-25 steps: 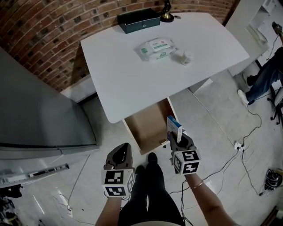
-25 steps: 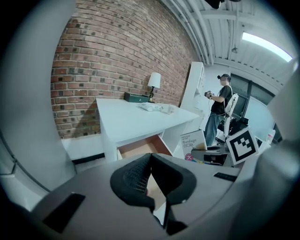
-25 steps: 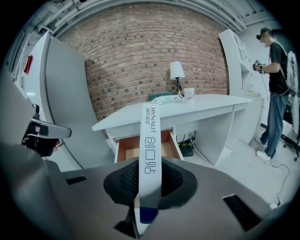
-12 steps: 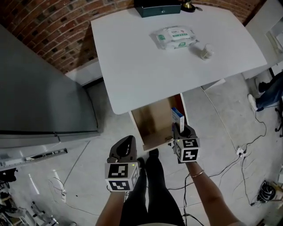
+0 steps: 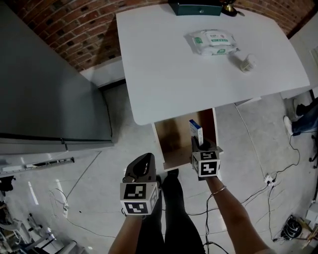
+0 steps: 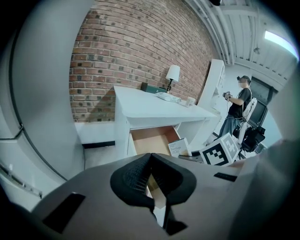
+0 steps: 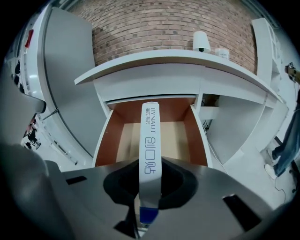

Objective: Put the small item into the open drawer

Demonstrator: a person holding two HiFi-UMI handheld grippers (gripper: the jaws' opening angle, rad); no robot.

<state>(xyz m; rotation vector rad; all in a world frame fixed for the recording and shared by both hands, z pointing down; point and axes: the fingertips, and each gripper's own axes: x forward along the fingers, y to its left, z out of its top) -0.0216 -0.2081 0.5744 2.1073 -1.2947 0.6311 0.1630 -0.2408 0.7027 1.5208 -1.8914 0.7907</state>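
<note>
A small white and blue box (image 5: pixel 196 132) (image 7: pixel 150 154) (image 6: pixel 178 147) is clamped edge-on in my right gripper (image 5: pixel 199 144) (image 7: pixel 150 187). It hangs over the front of the open drawer (image 5: pixel 174 140) (image 7: pixel 126 136) (image 6: pixel 152 139), whose brown inside shows nothing in it. The drawer sticks out from under the white desk (image 5: pixel 169 74). My left gripper (image 5: pixel 142 166) (image 6: pixel 152 176) is lower left of the drawer, above the floor, shut with nothing in it.
On the desk lie a wipes pack (image 5: pixel 213 41), a small white cup (image 5: pixel 246 62) and a dark box (image 5: pixel 195 7) at the back. A grey cabinet (image 5: pixel 44 84) stands to the left. Cables (image 5: pixel 271 178) trail on the floor at the right. A person (image 6: pixel 239 105) stands far off.
My view and both grippers have moved forward toward the desk. The box in my right gripper now hangs over the drawer's front part rather than beside its front edge.
</note>
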